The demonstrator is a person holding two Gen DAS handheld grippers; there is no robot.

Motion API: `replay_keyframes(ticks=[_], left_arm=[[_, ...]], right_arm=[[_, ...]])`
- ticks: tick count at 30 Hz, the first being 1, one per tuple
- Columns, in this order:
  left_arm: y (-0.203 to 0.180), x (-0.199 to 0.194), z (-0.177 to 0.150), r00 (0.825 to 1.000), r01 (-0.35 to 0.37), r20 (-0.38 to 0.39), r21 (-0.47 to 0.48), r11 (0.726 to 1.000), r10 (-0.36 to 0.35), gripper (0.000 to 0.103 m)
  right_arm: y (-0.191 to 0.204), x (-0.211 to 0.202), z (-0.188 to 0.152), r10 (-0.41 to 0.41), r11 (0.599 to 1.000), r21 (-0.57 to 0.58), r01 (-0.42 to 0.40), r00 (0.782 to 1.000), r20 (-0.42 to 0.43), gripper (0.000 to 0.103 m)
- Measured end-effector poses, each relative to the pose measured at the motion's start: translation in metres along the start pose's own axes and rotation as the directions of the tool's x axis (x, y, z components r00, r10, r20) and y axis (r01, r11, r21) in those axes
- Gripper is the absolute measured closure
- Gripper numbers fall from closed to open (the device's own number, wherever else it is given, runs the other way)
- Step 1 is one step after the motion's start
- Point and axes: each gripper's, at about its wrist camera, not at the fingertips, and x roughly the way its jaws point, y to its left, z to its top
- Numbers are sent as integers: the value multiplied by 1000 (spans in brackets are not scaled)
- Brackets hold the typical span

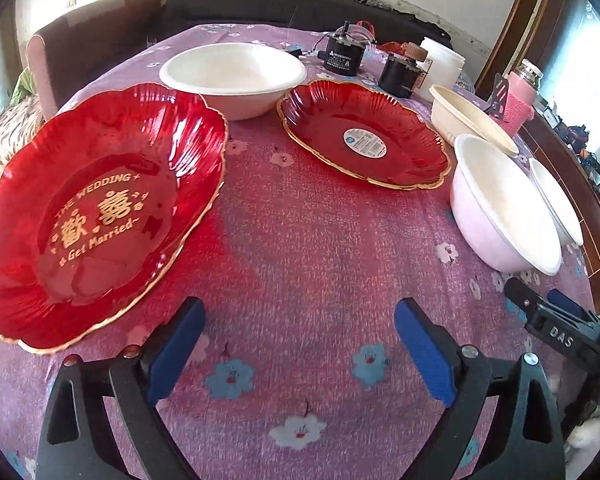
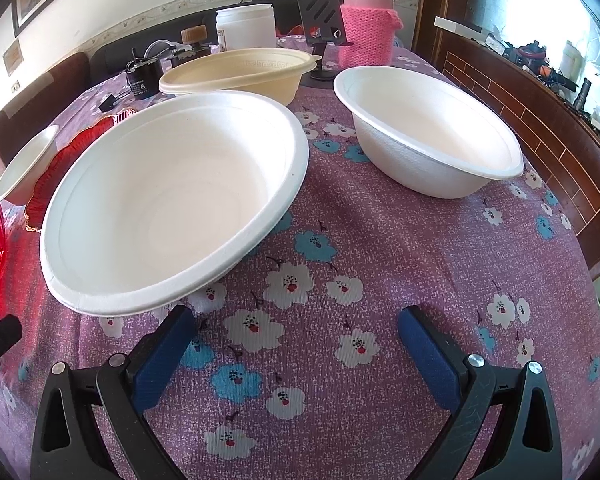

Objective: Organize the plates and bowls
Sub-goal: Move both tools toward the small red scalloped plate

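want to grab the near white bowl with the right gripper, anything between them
Nothing visible. The right gripper is open over bare tablecloth, and the near white bowl sits just ahead to its left, its rim close to the left finger. The other white bowl stands apart, off to the right.

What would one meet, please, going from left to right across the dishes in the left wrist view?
Large red scalloped plate with gold lettering → white paper bowl at the back → smaller red gold-rimmed plate with a sticker → white bowl nearest the right edge.

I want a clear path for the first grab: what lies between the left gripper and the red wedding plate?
Only bare flowered tablecloth, seen in the left wrist view: the left gripper is open beside the red wedding plate.
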Motion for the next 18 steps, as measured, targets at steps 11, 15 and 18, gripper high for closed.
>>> replay_keyframes(ticks=[11,15,18], left_arm=[[-18,-99,-11,969,113,204,136,984,-139,7],[4,-140,-5,934,110,327,114,987,-142,7],[14,-149,3,935,105,329,94,990,-131,7]], right_arm=[[-5,-6,-5,-19,999,33,19,1000,-1,1],[-15,-37,-19,-9,999,53,5,997,72,1],[-21,-74,-22,-25,999,44,17,983,181,1]])
